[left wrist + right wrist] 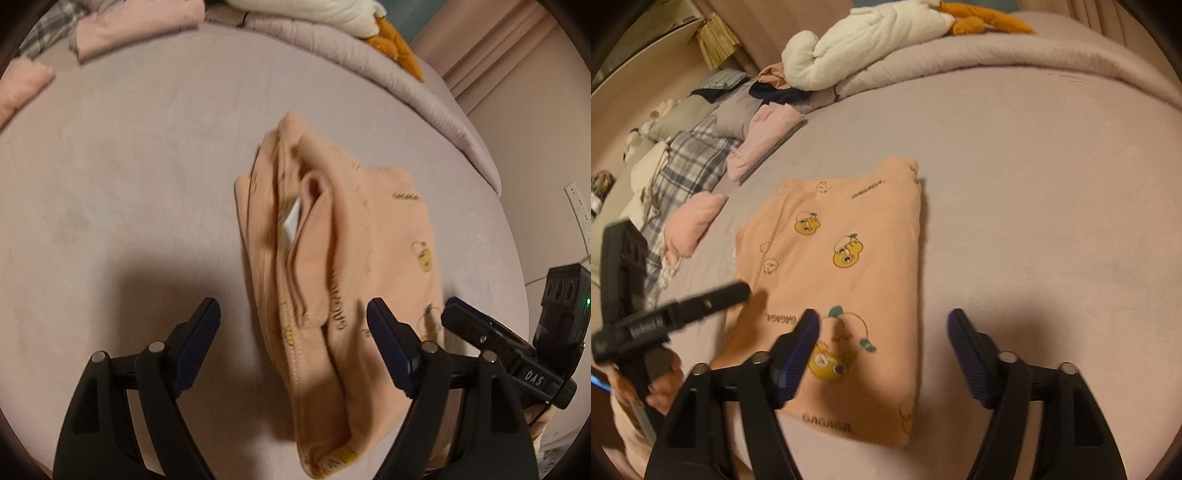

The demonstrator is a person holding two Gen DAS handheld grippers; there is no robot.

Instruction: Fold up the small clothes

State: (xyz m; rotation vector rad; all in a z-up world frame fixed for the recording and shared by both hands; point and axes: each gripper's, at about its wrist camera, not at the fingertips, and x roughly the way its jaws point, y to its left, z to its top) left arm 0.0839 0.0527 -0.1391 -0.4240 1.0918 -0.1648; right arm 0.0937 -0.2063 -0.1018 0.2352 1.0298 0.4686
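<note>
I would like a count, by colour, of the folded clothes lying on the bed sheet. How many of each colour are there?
Peach with cartoon print: 1, the peach garment, which lies in front of both hand-held grippers.
Plain pink: 2, the far pink piece and the near pink piece, both at the left edge of the bed sheet.
Total: 3

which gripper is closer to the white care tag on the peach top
Left. The left gripper straddles the peach top's layered edge just below the tag; the right gripper sits at the opposite, smooth edge.
</note>
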